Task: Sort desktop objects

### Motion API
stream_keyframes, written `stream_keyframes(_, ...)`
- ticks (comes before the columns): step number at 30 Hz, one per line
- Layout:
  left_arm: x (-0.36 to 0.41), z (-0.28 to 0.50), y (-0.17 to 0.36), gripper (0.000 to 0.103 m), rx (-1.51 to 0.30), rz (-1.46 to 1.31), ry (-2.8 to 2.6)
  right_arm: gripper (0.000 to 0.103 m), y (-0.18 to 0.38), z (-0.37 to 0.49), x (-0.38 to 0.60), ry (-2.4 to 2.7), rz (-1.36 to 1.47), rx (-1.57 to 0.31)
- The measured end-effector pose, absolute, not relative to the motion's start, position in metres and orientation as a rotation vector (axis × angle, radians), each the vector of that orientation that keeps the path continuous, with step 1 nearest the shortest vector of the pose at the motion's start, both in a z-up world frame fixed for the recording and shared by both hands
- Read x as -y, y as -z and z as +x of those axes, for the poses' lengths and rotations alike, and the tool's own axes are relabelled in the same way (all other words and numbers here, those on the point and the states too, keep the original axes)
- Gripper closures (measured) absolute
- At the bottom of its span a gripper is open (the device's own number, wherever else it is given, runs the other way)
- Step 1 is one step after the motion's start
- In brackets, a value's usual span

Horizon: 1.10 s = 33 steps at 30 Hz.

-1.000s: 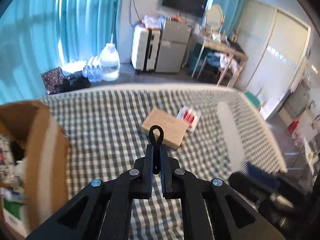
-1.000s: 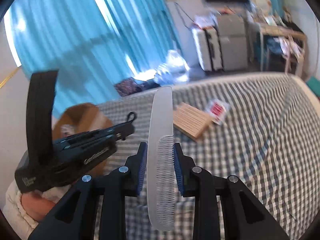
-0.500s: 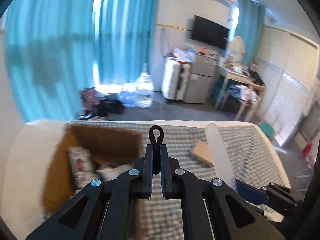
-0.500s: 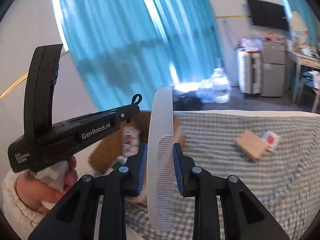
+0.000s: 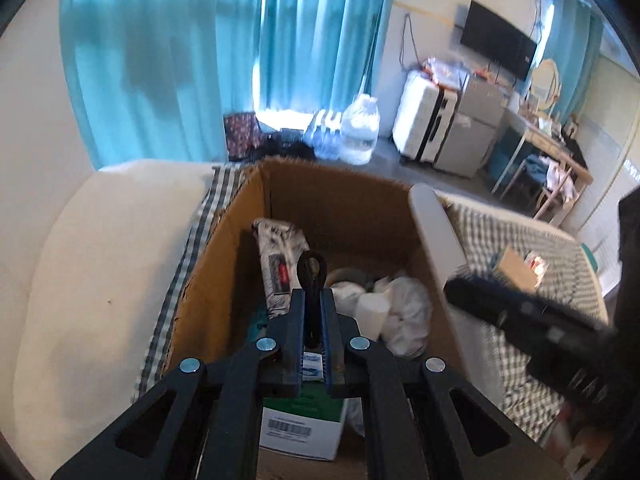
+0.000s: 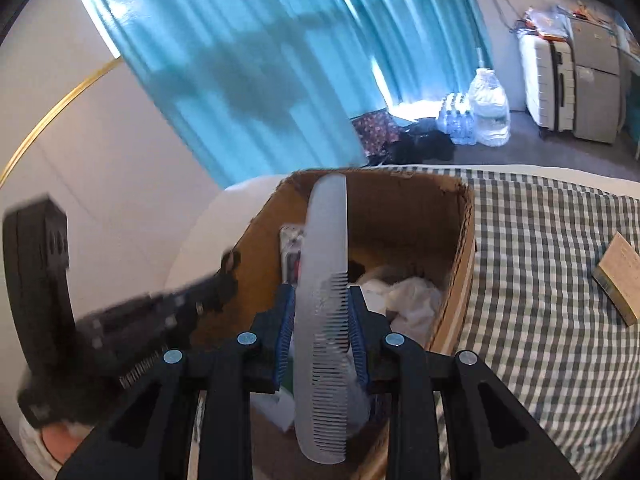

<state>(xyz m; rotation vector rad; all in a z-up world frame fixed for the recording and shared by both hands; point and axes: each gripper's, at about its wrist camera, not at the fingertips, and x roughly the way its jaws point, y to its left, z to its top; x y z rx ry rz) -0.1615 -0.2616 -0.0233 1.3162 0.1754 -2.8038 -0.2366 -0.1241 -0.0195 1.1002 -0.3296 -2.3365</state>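
Right wrist: right tool (image 6: 320, 344) opening around comb (image 6: 324, 280) over part-filled box (image 6: 460, 280); booklet (image 6: 618, 276) at three o'clock unsorted.

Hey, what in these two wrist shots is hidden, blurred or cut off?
- Black looped item in the left gripper: left view, its lower part is hidden by the fingers.
- Cardboard box bottom: both views, covered by clutter and fingers.
- Comb: right view, the opening right gripper leaves contact unclear.
- Wooden block: right view, cut by the edge.
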Motion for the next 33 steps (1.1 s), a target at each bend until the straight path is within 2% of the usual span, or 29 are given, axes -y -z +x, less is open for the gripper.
stream_keyframes(1, 0.262, -0.163, 0.027, 0.093, -0.164, 1.328, 2.800, 0.054, 0.021, -0.239, 0.125, 2.353, 1.112, 0.327)
stream_keyframes(2, 0.262, -0.164, 0.030, 0.085, -0.155, 1.341, 2.799, 0.043, 0.019, -0.240, 0.124, 2.386, 1.109, 0.314)
stream_keyframes(3, 0.262, -0.167, 0.033, 0.079, -0.146, 1.355, 2.795, 0.040, 0.016, -0.238, 0.119, 2.440, 1.073, 0.293)
stream_keyframes(5, 0.256, -0.168, 0.036, 0.034, -0.118, 1.383, 2.769, 0.040, 0.008, -0.234, 0.110, 2.477, 1.021, 0.276)
stream_keyframes(7, 0.246, -0.166, 0.036, 0.024, -0.084, 1.367, 2.742, 0.038, 0.001, -0.226, 0.094, 2.512, 0.998, 0.284)
stream_keyframes(9, 0.237, -0.163, 0.035, 0.021, -0.070, 1.375, 2.741, 0.035, -0.005, -0.218, 0.072, 2.555, 0.982, 0.299)
stream_keyframes(14, 0.206, -0.150, 0.025, 0.014, -0.023, 1.374, 2.723, 0.035, -0.015, -0.190, 0.000, 2.691, 0.985, 0.357)
stream_keyframes(17, 0.180, -0.139, 0.017, 0.009, -0.056, 1.349, 2.743, 0.035, -0.016, -0.166, -0.056, 2.817, 0.992, 0.394)
stream_keyframes(24, 0.094, -0.132, 0.011, 0.005, -0.138, 1.389, 2.844, 0.035, -0.007, -0.126, -0.157, 3.024, 1.015, 0.527)
stream_keyframes(29, 0.019, -0.143, 0.031, 0.003, -0.070, 1.463, 2.857, 0.035, 0.013, -0.120, -0.202, 3.056, 1.051, 0.644)
stream_keyframes(33, -0.028, -0.166, 0.062, 0.003, -0.107, 1.573, 2.824, 0.035, 0.034, -0.122, -0.225, 3.077, 1.080, 0.701)
